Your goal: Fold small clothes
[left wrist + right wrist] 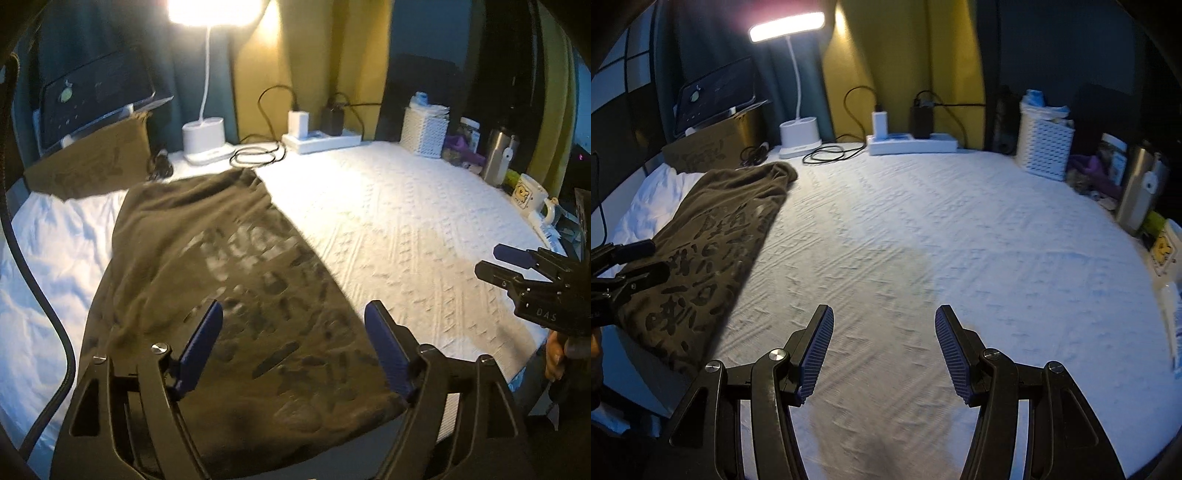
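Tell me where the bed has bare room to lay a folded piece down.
Widest free patch: the white textured cover, bordered by the olive printed garment on the left, the power strip at the back and the white basket at the right. Crowded: back edge with lamp base and cables, right edge with steel bottle and mug.

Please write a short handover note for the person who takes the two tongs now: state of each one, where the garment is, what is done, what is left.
Left tongs: open, empty, above the olive printed garment.
Right tongs: open, empty, over bare white bedspread.
Garment: lies lengthwise on the left part of the bed, print up, apparently already narrowed; the far end near the desk lamp is bunched.
Done: it looks partly folded, but I cannot confirm how far.
Left: probably smooth the far end, then fold it end to end.
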The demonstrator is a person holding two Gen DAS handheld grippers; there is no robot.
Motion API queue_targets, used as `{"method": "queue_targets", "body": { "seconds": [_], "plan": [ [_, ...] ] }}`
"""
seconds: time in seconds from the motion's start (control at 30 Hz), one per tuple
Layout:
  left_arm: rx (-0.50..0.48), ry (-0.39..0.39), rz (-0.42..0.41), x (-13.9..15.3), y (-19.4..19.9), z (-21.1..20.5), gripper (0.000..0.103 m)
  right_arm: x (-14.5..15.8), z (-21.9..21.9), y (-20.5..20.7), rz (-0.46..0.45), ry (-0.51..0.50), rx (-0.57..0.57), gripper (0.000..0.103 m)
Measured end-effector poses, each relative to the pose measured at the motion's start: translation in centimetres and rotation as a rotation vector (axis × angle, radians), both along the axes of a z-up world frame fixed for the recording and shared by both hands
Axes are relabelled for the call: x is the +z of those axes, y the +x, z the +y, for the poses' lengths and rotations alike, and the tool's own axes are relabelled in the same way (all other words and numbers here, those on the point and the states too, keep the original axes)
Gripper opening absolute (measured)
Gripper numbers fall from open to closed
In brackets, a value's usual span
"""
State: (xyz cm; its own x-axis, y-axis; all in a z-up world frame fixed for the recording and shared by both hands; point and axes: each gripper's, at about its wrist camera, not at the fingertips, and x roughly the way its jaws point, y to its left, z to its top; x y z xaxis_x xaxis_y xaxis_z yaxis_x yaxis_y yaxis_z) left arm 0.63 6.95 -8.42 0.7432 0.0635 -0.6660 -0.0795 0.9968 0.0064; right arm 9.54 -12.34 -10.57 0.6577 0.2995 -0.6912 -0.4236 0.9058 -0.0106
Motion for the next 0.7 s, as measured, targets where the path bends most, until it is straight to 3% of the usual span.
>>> {"method": "queue_targets", "body": {
  "seconds": [0.1, 0.57, 0.63, 0.7],
  "plan": [
    [-0.011, 0.000, -0.030, 0.8, 0.0, -0.7, 0.083, 0.5, -0.9, -0.3, -0.014, 0.005, -0.018, 0.071],
    [-0.011, 0.023, -0.188, 5.5, -1.9, -3.0, 0.084, 5.8, -4.2, -2.5, -0.136, 0.030, -0.064, 0.076],
    [-0.022, 0.023, -0.195, 6.0, -2.0, -3.2, 0.097, 6.8, -4.3, -3.1, -0.162, 0.030, -0.058, 0.077],
    [-0.026, 0.017, -0.226, 6.6, -2.6, -3.4, 0.101, 7.8, -4.3, -3.7, -0.191, 0.029, -0.051, 0.077]
  ]
}}
